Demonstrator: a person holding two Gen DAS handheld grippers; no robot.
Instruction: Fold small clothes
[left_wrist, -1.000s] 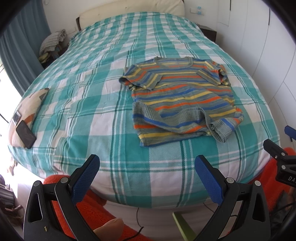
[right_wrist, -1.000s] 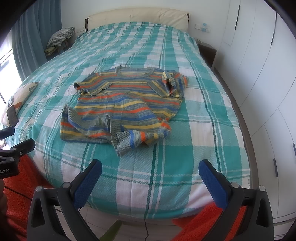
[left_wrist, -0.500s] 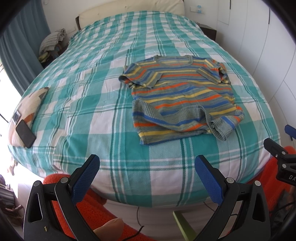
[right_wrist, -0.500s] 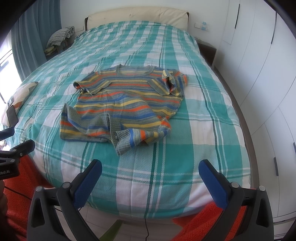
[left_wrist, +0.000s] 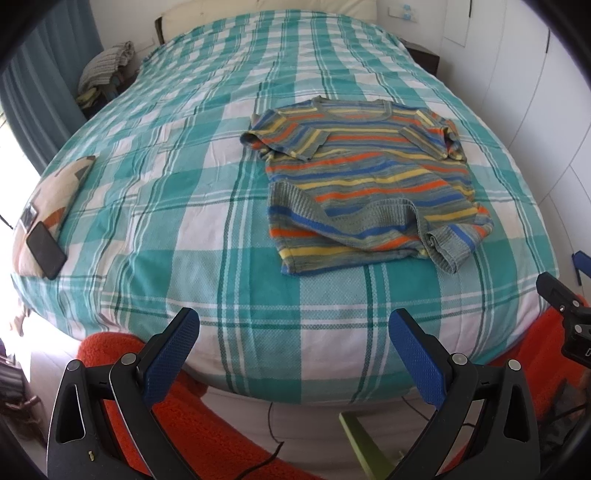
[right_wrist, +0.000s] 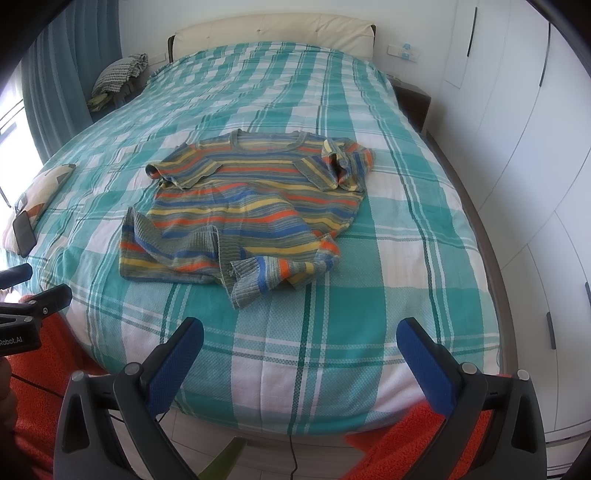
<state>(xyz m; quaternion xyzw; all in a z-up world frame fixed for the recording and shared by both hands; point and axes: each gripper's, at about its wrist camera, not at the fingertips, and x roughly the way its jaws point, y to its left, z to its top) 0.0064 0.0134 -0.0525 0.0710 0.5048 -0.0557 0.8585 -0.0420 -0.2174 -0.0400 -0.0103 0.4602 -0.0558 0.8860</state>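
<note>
Teal-and-white checks cover the bed (left_wrist: 221, 206) in front of us. At its far left edge a dark phone (left_wrist: 46, 251) rests on a patterned cushion (left_wrist: 55, 195), and a heap of clothes (right_wrist: 120, 72) sits beyond the bed's far left corner. Right of centre lies the striped shirt (left_wrist: 369, 177), flat on the cover, collar at the far end, both sleeves folded in and its near hem rumpled and turned over. We hold the left gripper (left_wrist: 293, 341) near the bed's near edge, its blue pads wide apart and empty. Our right gripper (right_wrist: 299, 347) is likewise spread and grasping nothing. White wardrobe doors (right_wrist: 517, 155) line the right.
</note>
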